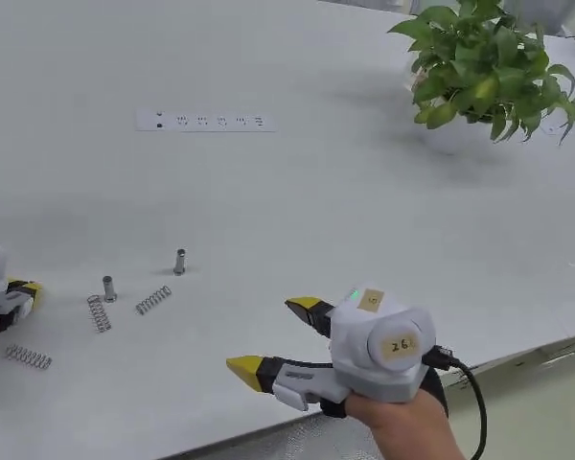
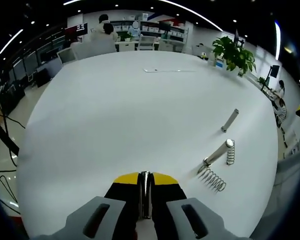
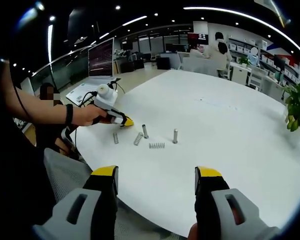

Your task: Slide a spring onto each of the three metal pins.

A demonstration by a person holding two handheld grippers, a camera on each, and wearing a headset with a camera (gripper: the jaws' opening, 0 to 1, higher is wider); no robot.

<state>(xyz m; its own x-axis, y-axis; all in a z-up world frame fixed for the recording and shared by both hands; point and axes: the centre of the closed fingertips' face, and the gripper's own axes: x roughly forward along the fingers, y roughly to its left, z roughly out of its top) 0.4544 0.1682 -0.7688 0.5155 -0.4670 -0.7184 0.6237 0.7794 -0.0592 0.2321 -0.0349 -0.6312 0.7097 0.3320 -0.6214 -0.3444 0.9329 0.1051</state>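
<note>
shiny metal pins, wire springs, matt white table

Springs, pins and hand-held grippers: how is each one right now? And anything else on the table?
Left hand-held gripper: shut on the third pin.
Right hand-held gripper: open, empty.
Back pin: standing upright, no spring on it.
Front pin: standing upright, no spring on it.
Far spring: lying flat, loose.
Middle spring: lying flat, loose.
Near spring: lying flat, loose.
Power strip: nothing plugged in.
</note>
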